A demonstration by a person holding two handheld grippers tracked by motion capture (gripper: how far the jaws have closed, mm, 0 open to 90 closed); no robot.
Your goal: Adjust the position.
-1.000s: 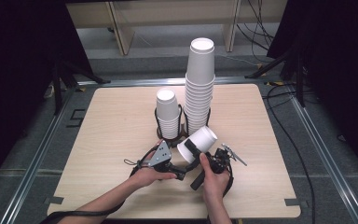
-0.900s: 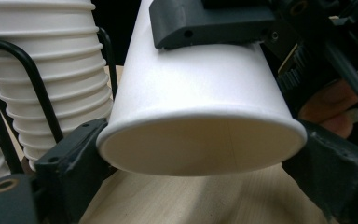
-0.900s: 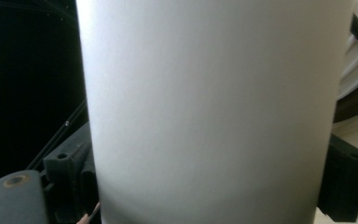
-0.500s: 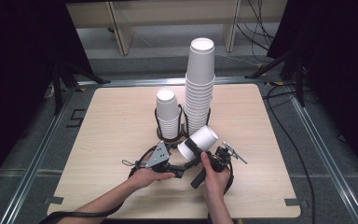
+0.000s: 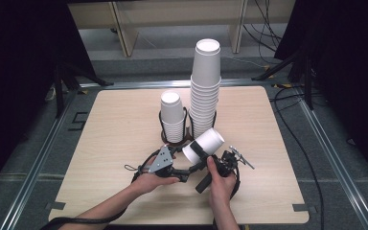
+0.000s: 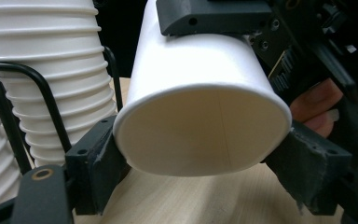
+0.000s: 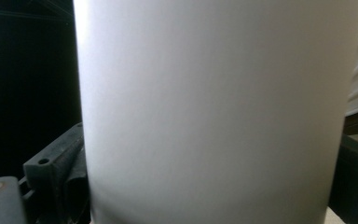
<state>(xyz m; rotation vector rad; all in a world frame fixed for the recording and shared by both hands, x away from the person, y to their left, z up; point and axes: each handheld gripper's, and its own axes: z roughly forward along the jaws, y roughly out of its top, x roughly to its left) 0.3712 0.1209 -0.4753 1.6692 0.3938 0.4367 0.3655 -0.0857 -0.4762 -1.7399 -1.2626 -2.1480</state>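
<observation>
The cup point(image 5: 203, 146) hangs tilted at 5 o'clock of the rack point(image 5: 186, 125), apparently mid-handover. The left gripper point(image 5: 188, 162) clamps narrow on its rim. The right gripper point(image 5: 210, 159) has just been opening wide, with the cup's body between its jaws. The left gripper view shows the squeezed mouth, while the right gripper view gives blank wall.

Left forearm: we see it come in from the near left, hand point(image 5: 152, 178) wrapped round the claw's body.
Left claw point(image 6: 200, 154): we find both pads pressed on the rim of the white cup point(image 5: 203, 144); the jaws have just closed on it.
Right hand point(image 5: 219, 184): near centre, forearm straight up from the near edge.
Right claw point(image 5: 206, 158): jaws have spread wide beside the cup wall.
</observation>
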